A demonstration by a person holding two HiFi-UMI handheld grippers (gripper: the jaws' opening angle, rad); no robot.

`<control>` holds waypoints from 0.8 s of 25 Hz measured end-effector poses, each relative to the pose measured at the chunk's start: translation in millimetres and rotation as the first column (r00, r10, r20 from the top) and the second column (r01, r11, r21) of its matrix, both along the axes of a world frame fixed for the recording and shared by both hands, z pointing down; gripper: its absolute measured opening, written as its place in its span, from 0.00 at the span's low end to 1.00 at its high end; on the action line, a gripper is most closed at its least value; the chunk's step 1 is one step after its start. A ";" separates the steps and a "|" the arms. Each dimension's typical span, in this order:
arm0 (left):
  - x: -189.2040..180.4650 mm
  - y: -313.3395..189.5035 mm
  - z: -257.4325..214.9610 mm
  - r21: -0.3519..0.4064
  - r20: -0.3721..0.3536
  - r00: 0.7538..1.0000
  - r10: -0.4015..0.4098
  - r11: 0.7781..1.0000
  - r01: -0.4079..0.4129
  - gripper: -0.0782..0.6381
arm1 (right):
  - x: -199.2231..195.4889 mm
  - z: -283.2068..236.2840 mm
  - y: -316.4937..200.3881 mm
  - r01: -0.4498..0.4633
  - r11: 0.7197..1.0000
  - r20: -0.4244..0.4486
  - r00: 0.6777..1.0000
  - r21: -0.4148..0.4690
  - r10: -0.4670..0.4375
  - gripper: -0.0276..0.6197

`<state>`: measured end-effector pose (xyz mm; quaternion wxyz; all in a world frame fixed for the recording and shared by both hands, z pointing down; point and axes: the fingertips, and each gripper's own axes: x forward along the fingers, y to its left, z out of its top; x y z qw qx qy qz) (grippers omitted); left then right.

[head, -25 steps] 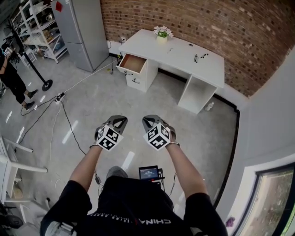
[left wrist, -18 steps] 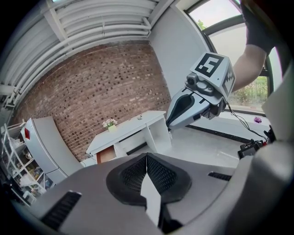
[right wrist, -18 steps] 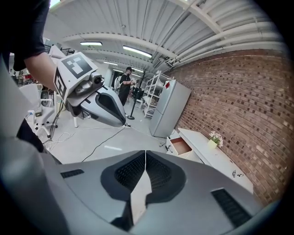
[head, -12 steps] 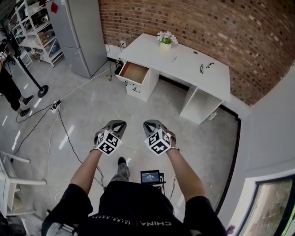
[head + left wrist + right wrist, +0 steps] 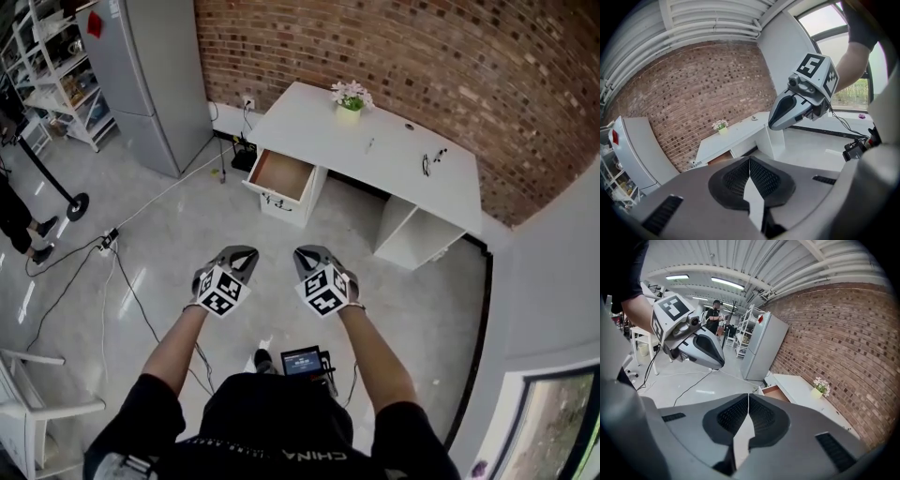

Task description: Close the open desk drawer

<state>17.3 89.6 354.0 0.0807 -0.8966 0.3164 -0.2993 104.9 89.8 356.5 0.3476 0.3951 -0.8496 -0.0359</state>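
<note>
A white desk stands against the brick wall. Its top left drawer is pulled out, showing a bare brown bottom; it also shows in the right gripper view as the drawer. Both grippers hang side by side over the floor, well short of the desk. My left gripper is shut and holds nothing, its tips meeting in its own view. My right gripper is shut too, with nothing between its jaws.
A small flower pot and small items lie on the desk top. A grey refrigerator and shelves stand at left. Cables cross the floor. A person stands far left; a white chair sits near left.
The whole view has moved closer to the desk, so the desk and drawer appear lower and larger. Both grippers keep their places before the body, still shut.
</note>
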 end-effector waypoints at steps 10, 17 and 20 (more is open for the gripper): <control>-19.1 -104.7 26.5 -0.020 -0.010 1.000 0.015 1.000 -0.016 0.13 | -10.1 30.3 -106.3 -0.034 0.999 0.000 0.999 -0.028 0.034 0.07; -7.7 -223.1 36.1 -0.022 0.021 0.999 0.029 0.999 -0.029 0.13 | -2.8 44.3 -234.7 -0.034 0.999 0.021 0.999 -0.031 0.035 0.07; -1.9 -286.6 31.6 -0.027 0.027 0.999 0.020 0.999 -0.019 0.13 | 4.2 40.7 -298.0 -0.029 0.999 0.030 0.999 -0.038 0.030 0.07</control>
